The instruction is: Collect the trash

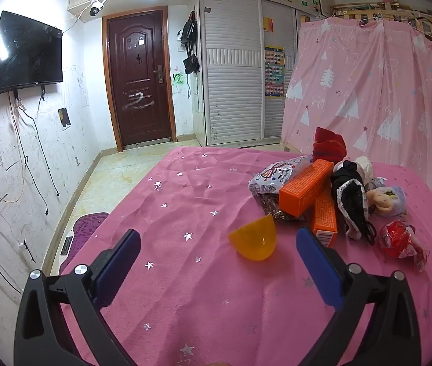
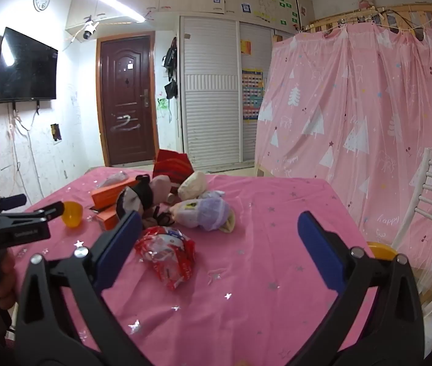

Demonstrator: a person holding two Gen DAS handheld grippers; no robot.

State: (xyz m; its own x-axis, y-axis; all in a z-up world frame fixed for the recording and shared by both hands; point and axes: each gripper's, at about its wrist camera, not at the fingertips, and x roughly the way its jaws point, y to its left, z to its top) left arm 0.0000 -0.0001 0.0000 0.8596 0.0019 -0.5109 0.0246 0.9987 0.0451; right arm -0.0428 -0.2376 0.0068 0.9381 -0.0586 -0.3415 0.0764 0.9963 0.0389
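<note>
On the pink star-print worktop, a heap of socks, boxes and wrappers sits toward the far side. I hold both tongs spread wide, nothing between them. The red wrapper lies just ahead of my right tongs, nearer their left finger, its long axis slanting away to the right; the left tongs face the yellow half-shell instead, so the right is better placed. A yellow rim beyond the worktop's edge (perhaps a bin) is mostly hidden.

We hold both jaws wide apart and empty: left hand-held gripper and right hand-held gripper, each tilted slightly downward.
</note>
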